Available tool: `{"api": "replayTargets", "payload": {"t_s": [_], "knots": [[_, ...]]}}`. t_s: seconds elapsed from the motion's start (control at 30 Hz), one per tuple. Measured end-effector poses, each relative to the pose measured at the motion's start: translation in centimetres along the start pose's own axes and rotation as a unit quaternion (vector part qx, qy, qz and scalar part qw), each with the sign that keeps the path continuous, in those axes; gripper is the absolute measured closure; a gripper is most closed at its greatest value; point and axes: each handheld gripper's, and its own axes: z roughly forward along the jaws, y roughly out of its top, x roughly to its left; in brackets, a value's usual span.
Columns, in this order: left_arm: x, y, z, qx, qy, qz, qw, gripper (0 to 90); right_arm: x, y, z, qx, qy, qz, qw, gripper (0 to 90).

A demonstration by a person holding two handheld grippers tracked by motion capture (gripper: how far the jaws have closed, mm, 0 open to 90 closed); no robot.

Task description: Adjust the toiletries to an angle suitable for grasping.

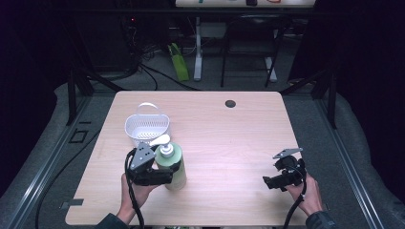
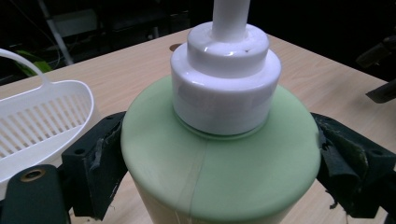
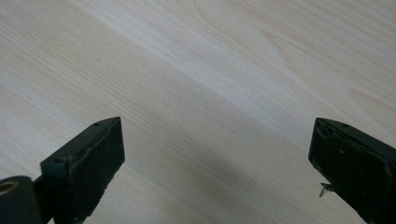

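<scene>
A light green pump bottle [image 1: 174, 167] with a white pump head stands upright on the wooden table [image 1: 224, 129], just in front of a white slotted basket [image 1: 147, 127]. My left gripper [image 1: 165, 177] is shut on the bottle: in the left gripper view both black jaws press against the bottle [image 2: 219, 163] at its shoulder, and the basket [image 2: 42, 121] sits to the left. My right gripper [image 1: 268, 182] hovers over bare wood at the front right, held by a hand. In the right gripper view its jaws stand wide apart, open [image 3: 215, 163], with nothing between them.
A small dark round hole [image 1: 230, 103] marks the table's far side. Behind the table are table legs, cables and a green bag [image 1: 179, 62] on the floor. Black frame bars run along both sides.
</scene>
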Motion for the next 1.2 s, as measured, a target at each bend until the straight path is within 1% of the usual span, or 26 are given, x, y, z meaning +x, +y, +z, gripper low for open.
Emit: {"api": "replayTargets", "payload": {"t_s": [0.03,0.07,0.3,0.4,0.43,0.53,0.6,0.63,0.97,1.07,1.17,1.2], "knots": [[0.2,0.0,-0.1,0.002,0.005,-0.002,1.0000,11.9,0.0,0.0,0.0,0.000,-0.001,0.000,1.0000,3.0],[0.2,0.0,-0.1,0.002,0.005,-0.002,1.0000,11.9,0.0,0.0,0.0,0.000,-0.001,0.000,1.0000,3.0],[1.0,-0.1,-0.2,0.001,0.026,-0.013,0.9996,11.9,-0.1,0.0,0.1,0.000,0.001,0.003,1.0000,3.4],[1.2,-0.1,-0.3,0.001,0.035,-0.017,0.9992,11.9,0.0,0.0,0.1,-0.003,0.005,0.000,1.0000,2.9],[1.2,-0.1,-0.3,0.001,0.035,-0.017,0.9992,11.9,0.0,0.0,0.1,-0.003,0.004,-0.001,1.0000,2.9],[1.7,-0.2,-0.5,0.002,0.048,-0.024,0.9985,11.9,0.0,0.0,0.1,-0.001,0.004,-0.001,1.0000,2.9],[1.8,-0.2,-0.6,0.004,0.052,-0.024,0.9984,11.9,0.0,0.0,0.1,0.000,0.002,-0.001,1.0000,2.9],[2.0,-0.3,-0.6,0.001,0.058,-0.028,0.9979,11.9,0.0,0.0,0.1,0.001,0.002,0.000,1.0000,2.9],[3.2,-0.5,-1.2,0.003,0.088,-0.042,0.9952,11.8,-0.1,0.0,0.0,0.000,0.001,-0.001,1.0000,2.9],[3.6,-0.5,-1.3,0.002,0.099,-0.047,0.9939,11.8,0.0,0.0,0.1,0.000,0.002,0.002,1.0000,2.9],[3.9,-0.6,-1.4,0.004,0.109,-0.050,0.9928,11.8,0.0,0.0,0.1,0.000,0.002,-0.002,1.0000,2.9],[4.0,-0.6,-1.5,0.004,0.112,-0.054,0.9923,11.8,0.0,0.0,0.2,0.000,0.003,-0.001,1.0000,2.9]]}}
